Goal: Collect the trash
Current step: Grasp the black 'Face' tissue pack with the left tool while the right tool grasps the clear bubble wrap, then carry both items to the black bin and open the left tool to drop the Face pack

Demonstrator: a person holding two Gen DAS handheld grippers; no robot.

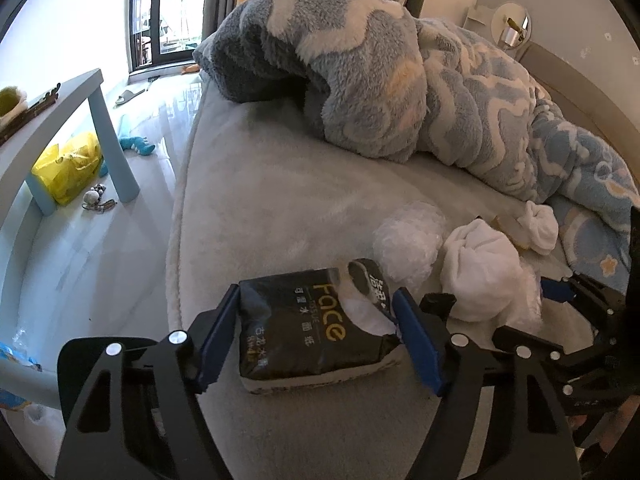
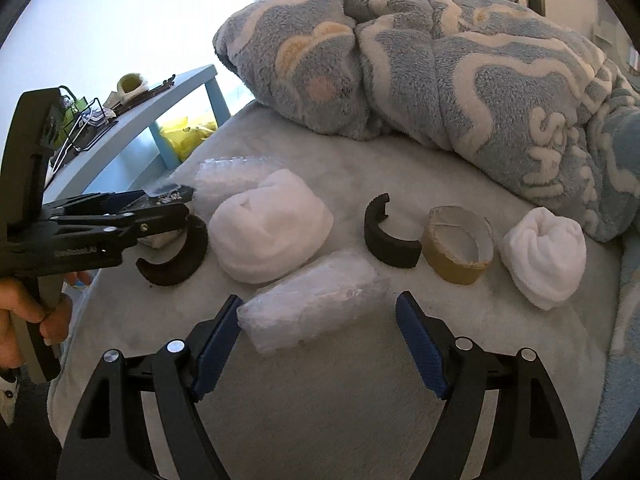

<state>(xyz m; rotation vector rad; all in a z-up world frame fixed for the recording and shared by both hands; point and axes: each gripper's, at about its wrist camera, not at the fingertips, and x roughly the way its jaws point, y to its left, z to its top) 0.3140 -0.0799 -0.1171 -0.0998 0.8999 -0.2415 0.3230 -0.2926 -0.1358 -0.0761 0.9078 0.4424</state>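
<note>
My left gripper (image 1: 318,330) pinches the black plastic tissue pack (image 1: 312,328); my right gripper (image 2: 320,338) stands spread at the clear bubble-wrap roll (image 2: 314,304). Most trash remains.

Soft daylight from a blown-out window (image 1: 168,12) (upper left), fisheye bending, dark vignetted corners, sharp centre

Both grippers, left (image 1: 316,332) and right (image 2: 320,332), point downward, fingers spread.
</note>
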